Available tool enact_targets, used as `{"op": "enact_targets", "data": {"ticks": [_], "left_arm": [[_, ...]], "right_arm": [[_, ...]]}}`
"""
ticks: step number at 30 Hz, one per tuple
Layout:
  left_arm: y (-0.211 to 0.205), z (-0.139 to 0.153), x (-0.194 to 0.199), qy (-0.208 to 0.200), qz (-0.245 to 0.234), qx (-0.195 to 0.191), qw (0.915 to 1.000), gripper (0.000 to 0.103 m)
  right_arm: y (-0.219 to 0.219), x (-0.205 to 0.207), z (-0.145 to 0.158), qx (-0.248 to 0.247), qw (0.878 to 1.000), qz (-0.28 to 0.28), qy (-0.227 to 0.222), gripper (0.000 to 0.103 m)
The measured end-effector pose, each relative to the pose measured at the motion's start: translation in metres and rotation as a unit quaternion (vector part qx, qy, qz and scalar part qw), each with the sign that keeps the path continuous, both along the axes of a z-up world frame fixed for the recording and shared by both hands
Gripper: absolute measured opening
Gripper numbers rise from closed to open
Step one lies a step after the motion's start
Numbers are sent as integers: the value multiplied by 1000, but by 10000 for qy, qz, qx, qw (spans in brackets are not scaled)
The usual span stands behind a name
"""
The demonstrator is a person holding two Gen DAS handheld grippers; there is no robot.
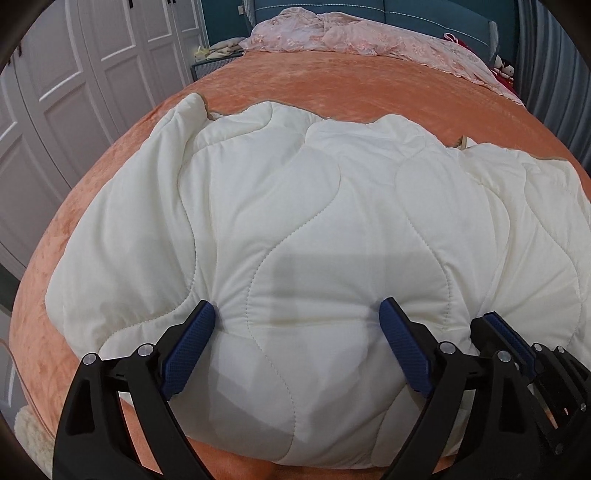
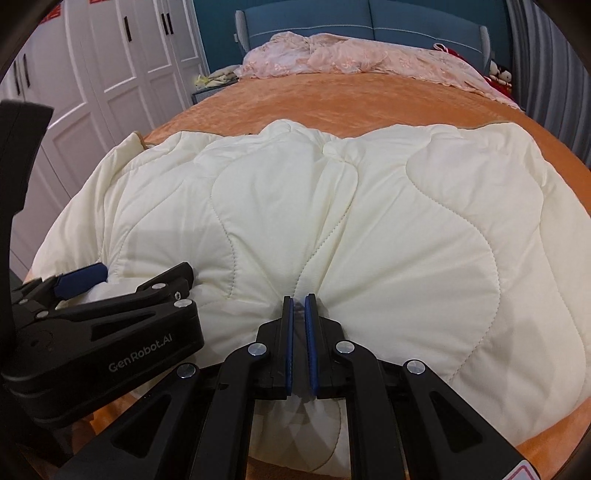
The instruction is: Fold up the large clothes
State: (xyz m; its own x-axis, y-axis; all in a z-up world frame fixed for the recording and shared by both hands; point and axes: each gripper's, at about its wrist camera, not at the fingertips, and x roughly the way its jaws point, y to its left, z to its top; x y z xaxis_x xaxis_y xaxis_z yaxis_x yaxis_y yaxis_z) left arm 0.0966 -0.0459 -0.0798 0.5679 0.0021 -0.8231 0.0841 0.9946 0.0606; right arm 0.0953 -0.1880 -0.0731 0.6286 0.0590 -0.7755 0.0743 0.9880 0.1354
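A cream quilted comforter (image 1: 314, 221) lies bunched on the orange bed; it also shows in the right wrist view (image 2: 351, 221). My left gripper (image 1: 295, 317) is open, its blue-padded fingers spread wide over the near edge of the comforter with fabric bulging between them. It also shows at the left of the right wrist view (image 2: 122, 277). My right gripper (image 2: 300, 301) is shut on a pinched fold of the comforter's near edge. It also shows at the right of the left wrist view (image 1: 495, 325).
The orange bedspread (image 1: 332, 85) covers the bed. A pink lace cover (image 2: 351, 55) lies crumpled at the blue headboard (image 2: 369, 22). White wardrobe doors (image 1: 92, 74) stand at the left. A grey curtain (image 2: 546, 55) hangs at the right.
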Motion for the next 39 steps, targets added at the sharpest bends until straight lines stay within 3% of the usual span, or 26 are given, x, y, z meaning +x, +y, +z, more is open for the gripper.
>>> {"op": "enact_targets", "data": {"ticks": [5,9,13,16,17,21,26,28,33,34,37,39], "left_arm": [[1,1,-4,40,-47,-32,10000,88],[4,5,-10,89,-66,-138,9998,88],[27,19,-21,205,56,-750,9970,88],[68,29,-28,323,564,-1483,9868,88],[91,31,-30,362,908,-1735,9800,88],[150,21,-31,535,1748,-2280,9563,91],[178,-6,-22,879,2060,-2713,9360,95],[175,-7,-20,808,2030,-2751,9362,98],[159,-8,-11,703,1821,-2540,9473,98],[158,-6,-7,693,1759,-2572,9477,96],[147,0,-4,774,1439,-2777,9467,58],[144,11,-8,676,1369,-2759,9490,43]], "right_arm": [[-9,-2,6,459,9985,-212,187,9],[-4,-10,13,425,9985,-243,254,9],[2,-17,27,777,9964,-215,264,11],[13,-20,38,916,9956,-35,205,11],[16,-19,39,918,9955,31,216,11],[36,-12,28,788,9959,221,388,12],[36,-11,14,754,9958,225,460,11],[38,-11,12,600,9968,302,444,11],[43,-11,5,402,9978,352,398,11],[43,-11,5,402,9978,356,395,11],[42,-8,4,407,9977,374,399,10],[39,-9,6,478,9973,362,417,10]]}}
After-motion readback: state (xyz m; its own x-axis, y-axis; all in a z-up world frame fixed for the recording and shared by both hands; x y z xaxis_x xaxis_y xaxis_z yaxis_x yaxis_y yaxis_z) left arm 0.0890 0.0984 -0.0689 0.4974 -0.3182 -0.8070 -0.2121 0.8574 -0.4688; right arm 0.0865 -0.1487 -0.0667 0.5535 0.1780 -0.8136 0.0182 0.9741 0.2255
